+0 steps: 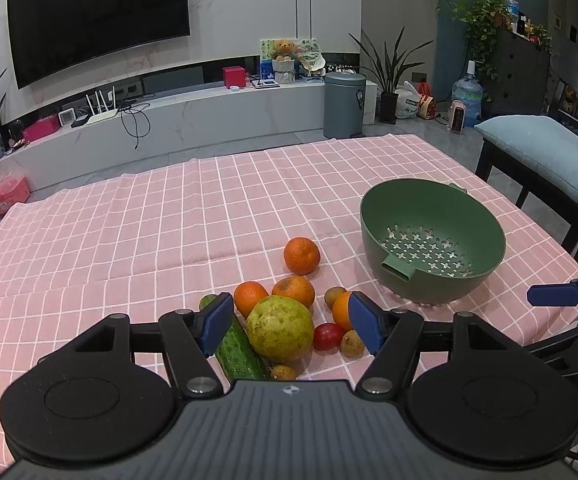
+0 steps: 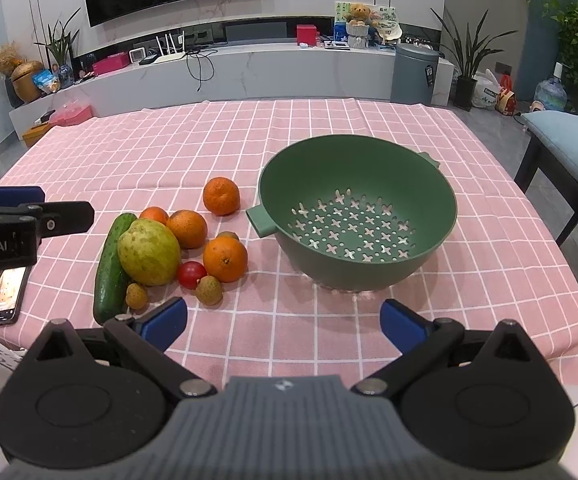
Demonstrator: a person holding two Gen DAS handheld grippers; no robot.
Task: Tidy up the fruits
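Observation:
A pile of produce lies on the pink checked tablecloth [image 2: 329, 128]: a large green pear [image 1: 280, 328] [image 2: 149, 251], a cucumber [image 1: 237, 347] [image 2: 109, 268], several oranges [image 1: 302, 255] [image 2: 225, 259], a red tomato [image 1: 328, 336] [image 2: 191, 274] and small brown fruits [image 2: 209, 289]. An empty green colander [image 1: 433, 240] [image 2: 357, 216] stands to the right of the pile. My left gripper [image 1: 291, 326] is open, its jaws on either side of the pear just above the pile. My right gripper [image 2: 283, 324] is open and empty near the front edge, in front of the colander.
A phone [image 2: 7, 295] lies on the cloth left of the cucumber. A chair with a blue cushion [image 1: 549, 156] stands at the table's right side. A TV unit, a bin and plants stand beyond the far edge.

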